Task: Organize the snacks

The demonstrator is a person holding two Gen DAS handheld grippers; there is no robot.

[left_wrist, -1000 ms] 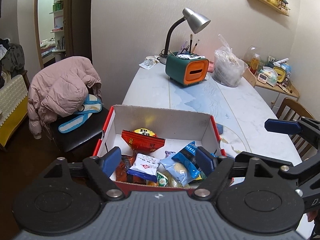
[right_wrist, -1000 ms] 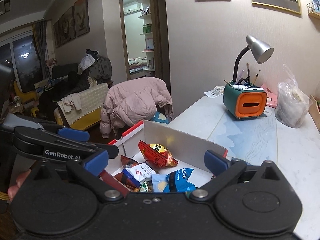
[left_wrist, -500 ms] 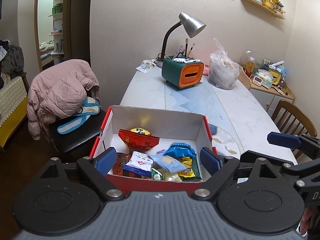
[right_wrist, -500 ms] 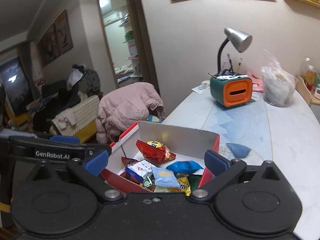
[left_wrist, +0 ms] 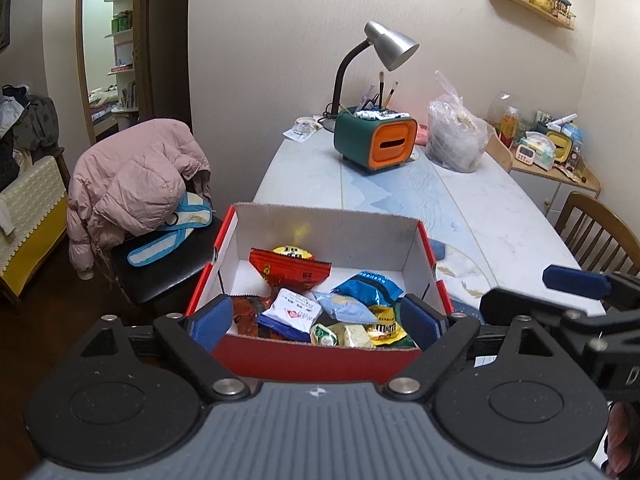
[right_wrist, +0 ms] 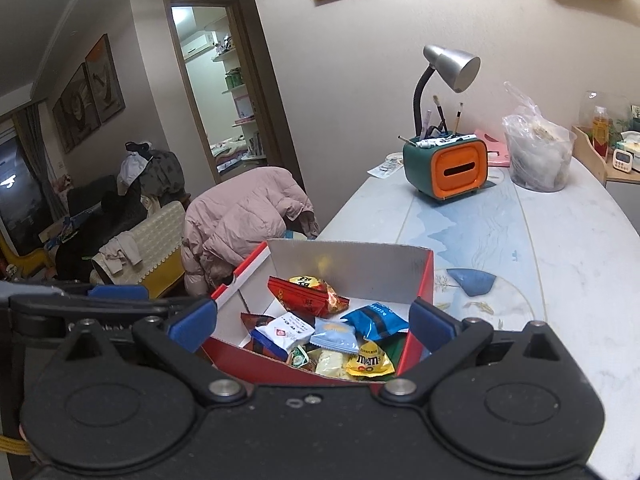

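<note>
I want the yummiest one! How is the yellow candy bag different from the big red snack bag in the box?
The yellow candy bag is smaller; the red snack bag is clearly bigger. The yellow candy bag lies at the near end of the box, crowded among other packets; the red snack bag sits nearer the far wall with bare floor beside it. Both are sealed-looking packets inside the box, and neither is held.

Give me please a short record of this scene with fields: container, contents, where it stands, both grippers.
container: red box, open top, white inside
contents: loose snack packets, among them a red packet, a blue packet, a yellow candy bag
place: at the near end of the table
left gripper: open, holding nothing
right gripper: open, holding nothing
</note>
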